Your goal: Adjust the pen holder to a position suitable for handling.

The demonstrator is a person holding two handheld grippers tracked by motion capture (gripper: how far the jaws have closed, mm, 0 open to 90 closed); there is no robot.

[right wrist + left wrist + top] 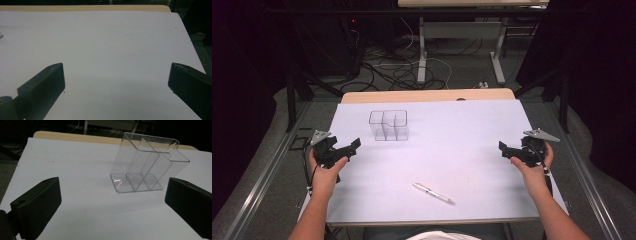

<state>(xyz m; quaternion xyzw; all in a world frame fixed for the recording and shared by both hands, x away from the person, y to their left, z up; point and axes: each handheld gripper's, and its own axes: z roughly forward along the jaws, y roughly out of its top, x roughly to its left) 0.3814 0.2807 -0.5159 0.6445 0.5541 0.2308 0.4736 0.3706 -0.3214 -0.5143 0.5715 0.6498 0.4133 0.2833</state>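
The left tongs (353, 146) hovered over the white worktop (462, 150) at about nine o'clock, held in the person's left hand (326, 170), with their jaws spread wide and nothing between them. In the left gripper view the same tongs (112, 200) showed two black jaws far apart, bare white surface lying in the gap.

The right tongs (503, 148) sat at about three o'clock, near the worktop's right edge, in the right hand (532, 162). Their jaws also stood wide apart and empty; in the right gripper view the tongs (116, 80) framed only plain white surface, with the pale wooden edge (85, 8) of the worktop running along the far side.

A clear plastic organiser (388, 125) with several upright compartments stood at roughly eleven o'clock on the worktop, toward the far side and left of centre. It was near the left tongs but apart from them, lying ahead of their jaws and a little to the right. In the left gripper view the organiser (145, 170) stood upright, its dividers visible through the transparent walls, and nothing could be seen inside it.

A silver pen (433, 193) lay flat at about six o'clock, near the person's edge, slanted from upper left to lower right. It was well apart from both tongs and from the organiser.
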